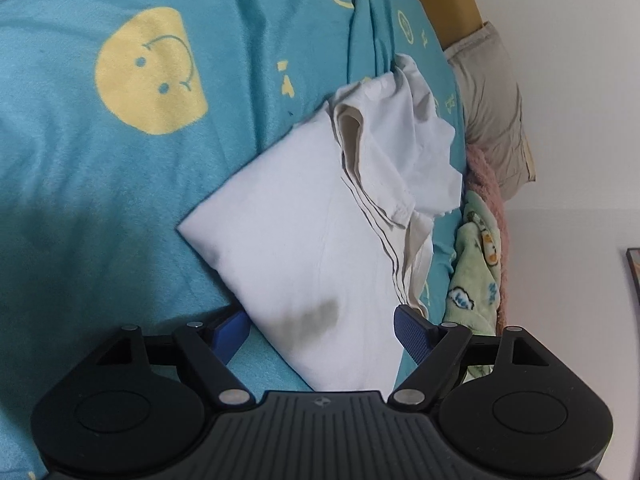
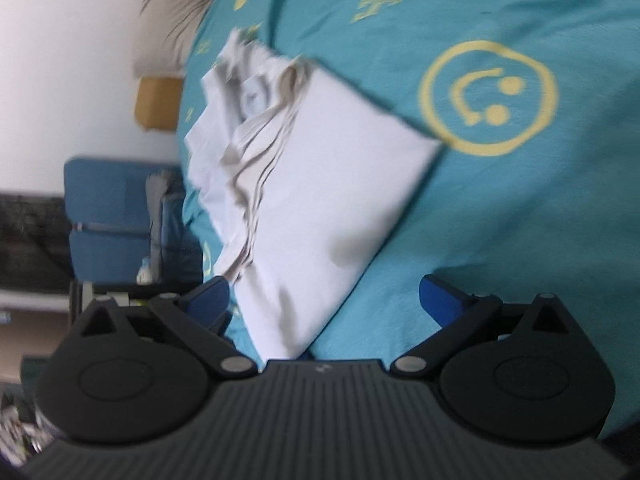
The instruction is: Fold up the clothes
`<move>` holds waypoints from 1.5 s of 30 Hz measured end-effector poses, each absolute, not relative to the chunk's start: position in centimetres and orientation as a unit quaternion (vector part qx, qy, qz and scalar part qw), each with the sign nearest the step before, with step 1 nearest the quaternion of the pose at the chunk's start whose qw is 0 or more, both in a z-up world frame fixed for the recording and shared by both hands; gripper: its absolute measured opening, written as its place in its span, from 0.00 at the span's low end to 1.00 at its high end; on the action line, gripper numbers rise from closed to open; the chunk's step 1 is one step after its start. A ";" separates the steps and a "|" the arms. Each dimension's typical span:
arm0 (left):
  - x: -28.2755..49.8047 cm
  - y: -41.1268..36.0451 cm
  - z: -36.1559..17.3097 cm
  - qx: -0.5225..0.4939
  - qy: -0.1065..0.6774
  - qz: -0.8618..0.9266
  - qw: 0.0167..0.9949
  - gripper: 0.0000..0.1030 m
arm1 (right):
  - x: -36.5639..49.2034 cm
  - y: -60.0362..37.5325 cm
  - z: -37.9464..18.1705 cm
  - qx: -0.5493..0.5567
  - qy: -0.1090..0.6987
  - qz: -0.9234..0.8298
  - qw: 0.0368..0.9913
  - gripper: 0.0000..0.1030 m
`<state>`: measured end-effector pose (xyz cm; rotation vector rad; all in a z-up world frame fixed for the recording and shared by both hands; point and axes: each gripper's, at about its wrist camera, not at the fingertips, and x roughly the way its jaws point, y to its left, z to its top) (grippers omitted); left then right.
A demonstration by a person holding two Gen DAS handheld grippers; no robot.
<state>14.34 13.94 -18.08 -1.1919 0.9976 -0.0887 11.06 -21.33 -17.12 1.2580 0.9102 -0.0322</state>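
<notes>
White shirt folded on bedsheet: soft, light, layers likely slip. Left gripper and right gripper both spread, empty. Best pinch: stacked edge.

Your right wrist view is motion-blurred; the white garment's near end hides behind both gripper bodies.

- A folded white garment lies on a teal bedspread printed with yellow smiley faces.
- The right gripper hovers over the garment's near corner, blue fingers spread wide.
</notes>
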 end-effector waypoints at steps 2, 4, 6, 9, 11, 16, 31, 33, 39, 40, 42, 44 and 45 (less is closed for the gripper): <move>14.4 14.4 -18.4 -0.544 0.443 -0.031 0.712 0.69 | 10.7 -21.9 -17.6 0.585 0.398 -0.021 0.706 1.00; 14.4 14.8 -18.7 -0.550 0.436 -0.021 0.712 0.61 | 10.8 -22.1 -18.3 0.601 0.394 -0.019 0.695 1.00; 14.4 15.2 -18.9 -0.554 0.431 -0.012 0.713 0.47 | 10.9 -22.1 -18.9 0.609 0.390 -0.018 0.690 1.00; 14.6 15.4 -19.1 -0.542 0.435 0.004 0.719 0.10 | 11.3 -21.8 -19.4 0.617 0.376 -0.005 0.691 1.00; 14.6 15.5 -18.9 -0.534 0.434 0.005 0.726 0.06 | 11.4 -21.8 -19.6 0.620 0.368 -0.001 0.693 1.00; 13.2 15.5 -14.9 -0.530 0.361 -0.043 0.766 0.05 | 11.7 -21.5 -20.0 0.632 0.361 0.031 0.685 1.00; 12.3 14.8 -11.6 -0.493 0.307 -0.065 0.811 0.04 | 13.8 -23.2 -19.6 0.608 0.330 -0.009 0.722 0.07; 11.7 14.6 -10.6 -0.484 0.292 -0.075 0.821 0.04 | 13.8 -23.5 -18.1 0.591 0.309 0.007 0.745 0.07; 9.4 15.0 -6.8 -0.471 0.262 -0.086 0.838 0.03 | 12.9 -23.2 -11.7 0.530 0.267 0.048 0.803 0.06; 8.8 15.2 -6.1 -0.474 0.261 -0.089 0.836 0.03 | 12.4 -23.1 -10.6 0.519 0.265 0.051 0.811 0.06; 7.1 15.6 -4.4 -0.467 0.256 -0.093 0.841 0.03 | 11.1 -23.0 -8.5 0.506 0.259 0.063 0.821 0.06; 5.1 15.9 -2.7 -0.471 0.254 -0.099 0.839 0.03 | 9.4 -22.7 -6.7 0.495 0.254 0.074 0.828 0.06; 3.9 16.0 -1.8 -0.474 0.257 -0.099 0.836 0.03 | 8.2 -22.7 -6.1 0.496 0.250 0.078 0.828 0.06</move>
